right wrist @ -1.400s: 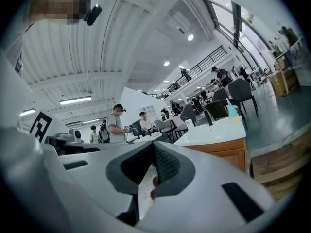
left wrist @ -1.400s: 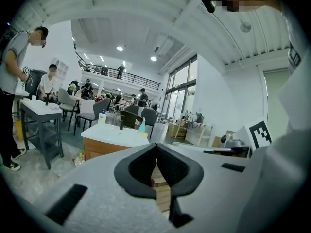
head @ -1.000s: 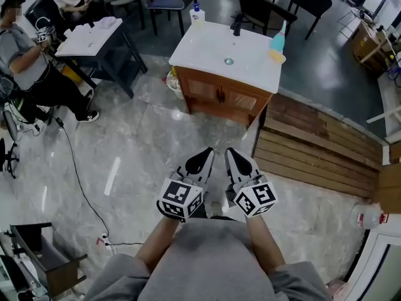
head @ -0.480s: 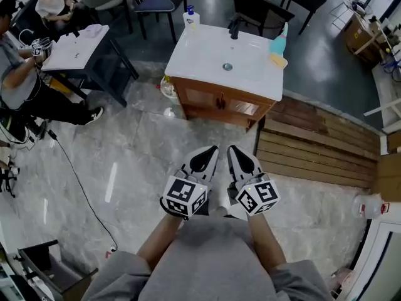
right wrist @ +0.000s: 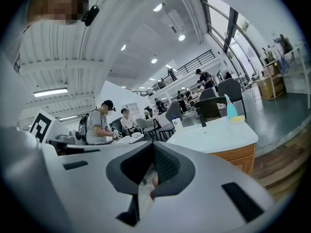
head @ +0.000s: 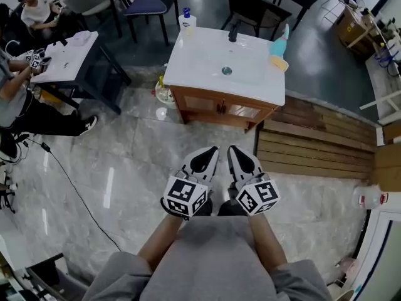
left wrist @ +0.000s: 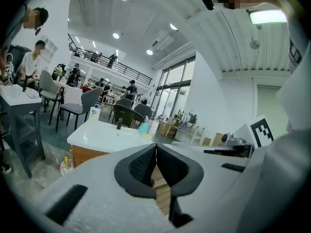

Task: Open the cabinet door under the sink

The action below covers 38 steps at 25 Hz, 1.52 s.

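The sink cabinet (head: 216, 110) stands ahead of me, brown wood with two shut doors under a white basin top (head: 225, 64). It is well beyond reach, across a stretch of marble floor. My left gripper (head: 210, 150) and right gripper (head: 232, 149) are held side by side in front of my body, both pointing at the cabinet. Each has its jaws closed with nothing between them. The left gripper view shows the basin top (left wrist: 102, 134) and the wood front (left wrist: 83, 154) past the shut left gripper (left wrist: 156, 147). The right gripper view shows the cabinet (right wrist: 239, 158) to the right of the shut right gripper (right wrist: 153, 144).
A blue bottle (head: 280, 41) and a soap dispenser (head: 185, 20) stand on the basin top. A small bottle (head: 161, 93) sits on the floor left of the cabinet. Wooden planking (head: 319, 146) lies to the right. A dark table (head: 72, 52) with seated people is at the left, and a cable (head: 75, 190) crosses the floor.
The sink cabinet has grown larger and nearer as I step toward it. Both grippers keep the same shut pose in front of me.
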Motion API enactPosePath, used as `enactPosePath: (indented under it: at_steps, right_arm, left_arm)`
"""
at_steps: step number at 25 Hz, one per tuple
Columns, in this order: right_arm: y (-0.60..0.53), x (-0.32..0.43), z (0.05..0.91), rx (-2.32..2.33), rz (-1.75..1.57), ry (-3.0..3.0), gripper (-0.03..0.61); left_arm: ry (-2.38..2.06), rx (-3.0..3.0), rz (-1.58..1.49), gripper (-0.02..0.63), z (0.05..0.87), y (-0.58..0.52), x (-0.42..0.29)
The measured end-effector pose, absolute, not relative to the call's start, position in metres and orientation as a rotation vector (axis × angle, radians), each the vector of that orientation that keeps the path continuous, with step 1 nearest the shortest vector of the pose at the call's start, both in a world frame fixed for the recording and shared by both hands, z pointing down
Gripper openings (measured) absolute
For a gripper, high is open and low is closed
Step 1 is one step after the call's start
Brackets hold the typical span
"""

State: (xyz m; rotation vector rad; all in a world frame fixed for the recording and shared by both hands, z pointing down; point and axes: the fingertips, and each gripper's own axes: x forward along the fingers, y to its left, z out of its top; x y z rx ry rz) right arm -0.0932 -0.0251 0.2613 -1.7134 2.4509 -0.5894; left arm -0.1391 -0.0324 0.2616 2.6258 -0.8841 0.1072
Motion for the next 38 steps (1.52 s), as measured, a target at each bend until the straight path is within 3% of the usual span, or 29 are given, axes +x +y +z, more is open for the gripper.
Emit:
enactPosePath:
  at_steps: [38]
  right_arm:
    - [-0.193, 0.032, 0.375, -1.716, -0.917, 2.241, 0.008]
  left_arm:
    - [-0.816, 2.554, 0.390, 0.011, 0.374, -0.207, -0.014]
